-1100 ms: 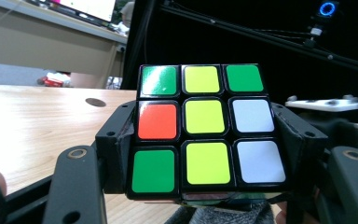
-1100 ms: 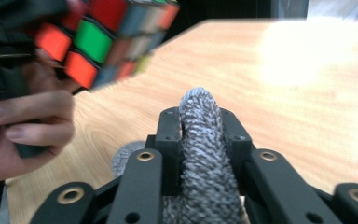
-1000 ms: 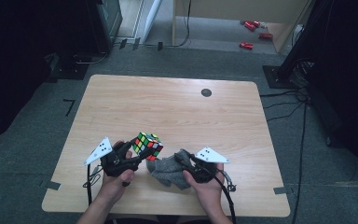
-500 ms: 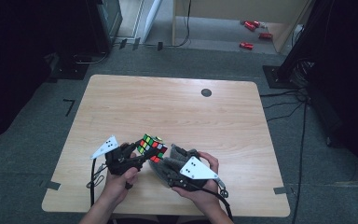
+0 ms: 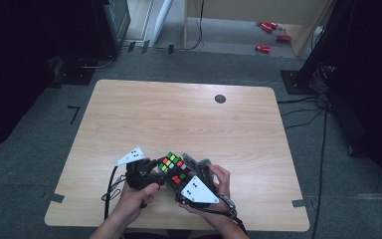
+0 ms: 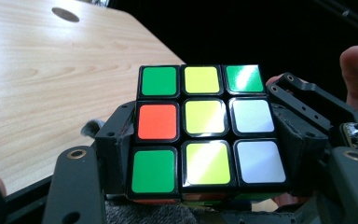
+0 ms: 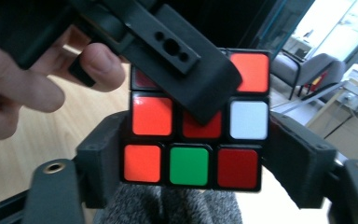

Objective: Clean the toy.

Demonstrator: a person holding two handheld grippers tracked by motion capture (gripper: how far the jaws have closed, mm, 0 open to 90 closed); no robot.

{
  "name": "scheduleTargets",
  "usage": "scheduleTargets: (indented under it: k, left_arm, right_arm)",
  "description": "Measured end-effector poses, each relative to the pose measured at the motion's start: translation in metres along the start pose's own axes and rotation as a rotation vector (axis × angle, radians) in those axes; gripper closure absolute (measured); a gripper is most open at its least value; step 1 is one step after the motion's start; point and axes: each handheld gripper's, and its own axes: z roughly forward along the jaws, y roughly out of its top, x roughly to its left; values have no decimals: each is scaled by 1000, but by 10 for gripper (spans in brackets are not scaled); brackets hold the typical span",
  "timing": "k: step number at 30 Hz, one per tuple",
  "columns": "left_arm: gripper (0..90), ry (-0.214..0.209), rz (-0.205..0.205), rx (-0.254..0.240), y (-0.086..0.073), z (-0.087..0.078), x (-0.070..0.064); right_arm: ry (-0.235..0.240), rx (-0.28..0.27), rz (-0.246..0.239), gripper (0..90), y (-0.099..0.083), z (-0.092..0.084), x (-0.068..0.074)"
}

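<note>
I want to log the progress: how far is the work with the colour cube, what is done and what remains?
Done: the cube is clamped in the left gripper. In hand: the right gripper, its jaws just closing, takes the cube's lower layer, above a grey cloth. Left: green, yellow, white and orange are mixed on one face, so the cube is unsolved.

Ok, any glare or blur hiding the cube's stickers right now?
Left gripper view: sharp, with glare streaking the yellow and green stickers of the multicoloured plastic puzzle cube. Right gripper view: blown-out window background, the blurred near black jaw covering some stickers. High view: even, dim surroundings.
</note>
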Motion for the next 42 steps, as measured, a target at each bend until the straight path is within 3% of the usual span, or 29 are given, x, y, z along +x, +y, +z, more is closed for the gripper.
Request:
scheduleTargets:
  k: [6, 11, 15, 18, 23, 25, 28, 30, 34, 36, 39, 42]
  left_arm:
    - [344, -35, 4, 46, 3, -2, 7]
    - [339, -53, -2, 70, 3, -2, 13]
    - [291, -71, 5, 23, 5, -7, 15]
    - [249, -64, 22, -26, 9, -15, 17]
    - [217, -11, 86, -71, 12, -27, 25]
    - [202, 14, 147, -65, 11, -29, 27]
    - [203, 70, 284, -26, 5, -27, 24]
    - [217, 85, 367, 23, 0, -21, 19]
    - [217, 137, 526, 88, -11, -7, 4]
    - [219, 164, 588, 92, -16, -2, -2]
    - [245, 209, 691, 51, -24, 1, -9]
    - [247, 217, 716, 20, -26, 0, -9]
  right_arm:
    - [52, -2, 37, 345, -1, -1, -4]
    - [58, 25, 37, 348, 0, 1, -2]
    - [68, 39, 69, 349, 1, 2, -5]
    - [41, 71, 79, 349, -2, 3, -8]
    - [6, 85, 144, 349, -6, 0, -23]
    - [1, 82, 178, 349, -7, -2, -30]
    - [5, 72, 255, 348, -6, -7, -41]
    - [16, 65, 321, 348, -4, -9, -46]
    - [53, 52, 399, 348, -3, -11, -51]
    - [73, 52, 427, 348, -1, -11, -50]
    - [113, 48, 459, 348, 2, -11, -48]
    - [154, 50, 493, 348, 5, -10, -45]
